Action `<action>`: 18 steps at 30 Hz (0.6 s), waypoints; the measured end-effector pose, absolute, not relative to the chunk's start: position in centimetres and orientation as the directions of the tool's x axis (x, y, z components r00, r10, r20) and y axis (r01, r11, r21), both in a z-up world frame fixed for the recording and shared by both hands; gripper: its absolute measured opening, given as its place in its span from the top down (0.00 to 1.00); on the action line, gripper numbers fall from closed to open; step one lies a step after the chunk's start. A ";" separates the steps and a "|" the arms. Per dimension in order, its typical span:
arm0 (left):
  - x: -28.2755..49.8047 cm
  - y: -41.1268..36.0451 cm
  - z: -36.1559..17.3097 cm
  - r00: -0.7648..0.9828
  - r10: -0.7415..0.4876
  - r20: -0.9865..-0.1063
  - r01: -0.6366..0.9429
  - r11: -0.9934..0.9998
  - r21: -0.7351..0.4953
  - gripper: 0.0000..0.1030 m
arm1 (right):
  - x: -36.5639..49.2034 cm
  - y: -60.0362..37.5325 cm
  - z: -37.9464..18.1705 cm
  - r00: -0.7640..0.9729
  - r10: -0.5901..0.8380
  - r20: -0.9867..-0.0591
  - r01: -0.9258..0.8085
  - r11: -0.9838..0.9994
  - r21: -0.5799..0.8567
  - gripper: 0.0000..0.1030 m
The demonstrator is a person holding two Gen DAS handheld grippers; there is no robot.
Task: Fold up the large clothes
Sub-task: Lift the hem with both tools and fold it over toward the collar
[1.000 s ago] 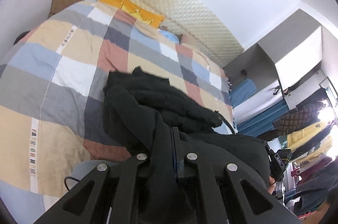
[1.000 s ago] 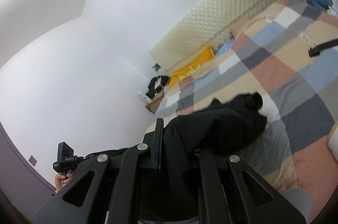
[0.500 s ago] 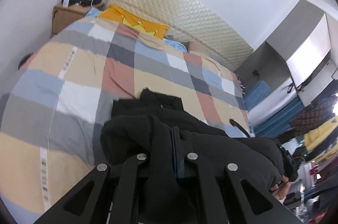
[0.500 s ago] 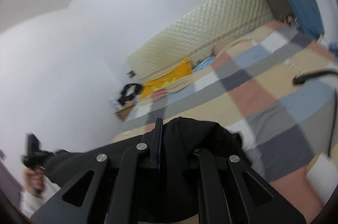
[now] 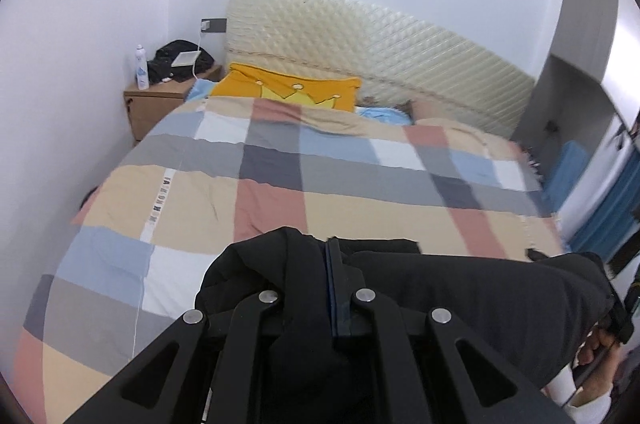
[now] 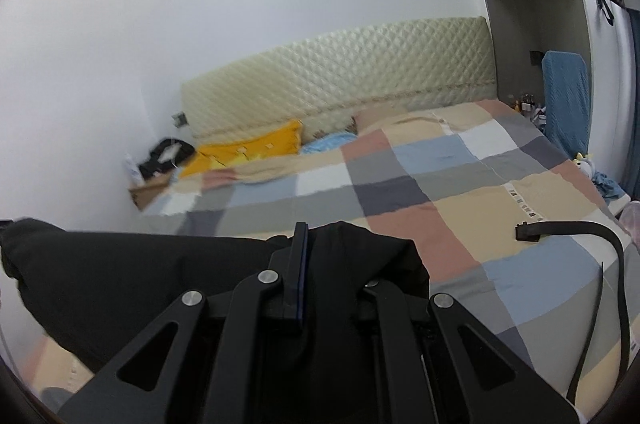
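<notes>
Both tongs are clamped on the black garment (image 5: 460, 288) — left tongs (image 5: 326, 264) and right tongs (image 6: 316, 248) each pinch an end, its long axis stretched between them, above the near edge of the checked bed (image 5: 280, 183) — neither hand nearer.

We count one black garment (image 5: 460, 300), pinched by two grippers, left (image 5: 326, 288) and right (image 6: 308, 276). One checked quilt (image 5: 280, 183) covers one bed, with one orange pillow (image 5: 288, 89) at its head edge, one wooden nightstand (image 5: 160, 99) beside the head corner and one black strap (image 6: 580, 230) near the right edge.
</notes>
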State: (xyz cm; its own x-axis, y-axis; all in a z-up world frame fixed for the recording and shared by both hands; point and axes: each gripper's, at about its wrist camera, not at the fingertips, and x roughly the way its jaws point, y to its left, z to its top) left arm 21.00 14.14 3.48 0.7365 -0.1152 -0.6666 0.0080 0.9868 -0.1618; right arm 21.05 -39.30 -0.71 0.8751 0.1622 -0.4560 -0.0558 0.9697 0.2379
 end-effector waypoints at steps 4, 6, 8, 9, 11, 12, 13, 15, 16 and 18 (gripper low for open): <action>24.4 12.4 1.1 0.744 -0.046 -0.667 -0.021 0.996 -0.092 0.92 | 24.3 -39.2 -3.8 0.860 0.127 -0.493 -0.039 0.982 0.186 0.91; 26.3 11.1 -0.3 0.745 0.004 -0.667 -0.030 0.999 -0.027 0.91 | 25.7 -39.0 -5.1 0.848 0.108 -0.519 -0.032 0.988 0.153 0.91; 27.8 10.3 -1.4 0.742 0.042 -0.669 -0.042 0.999 0.017 0.91 | 27.1 -38.8 -6.4 0.836 0.096 -0.541 -0.032 0.991 0.127 0.91; 28.7 9.9 -2.1 0.739 0.062 -0.671 -0.050 0.998 0.036 0.91 | 27.9 -38.8 -7.1 0.824 0.092 -0.558 -0.031 0.993 0.118 0.91; 30.5 9.3 -3.6 0.728 0.088 -0.679 -0.069 0.996 0.055 0.90 | 29.3 -38.7 -8.5 0.803 0.084 -0.590 -0.028 0.994 0.104 0.91; 31.4 9.0 -4.3 0.721 0.101 -0.686 -0.080 0.995 0.063 0.90 | 30.0 -38.6 -9.3 0.793 0.077 -0.605 -0.028 0.996 0.090 0.92; 32.6 8.7 -5.3 0.709 0.115 -0.695 -0.094 0.993 0.069 0.90 | 30.6 -38.5 -10.0 0.784 0.070 -0.617 -0.030 0.997 0.075 0.92; 33.8 8.5 -6.6 0.693 0.119 -0.711 -0.105 0.992 0.064 0.90 | 31.6 -38.1 -11.3 0.759 0.049 -0.650 -0.033 0.999 0.037 0.92; 34.6 8.2 -7.4 0.680 0.127 -0.722 -0.108 0.992 0.073 0.90 | 32.1 -37.9 -11.8 0.746 0.035 -0.665 -0.032 0.999 0.017 0.92; 35.3 7.9 -8.6 0.671 0.144 -0.727 -0.117 0.989 0.089 0.90 | 32.5 -37.6 -12.4 0.739 0.025 -0.673 -0.034 0.999 0.001 0.92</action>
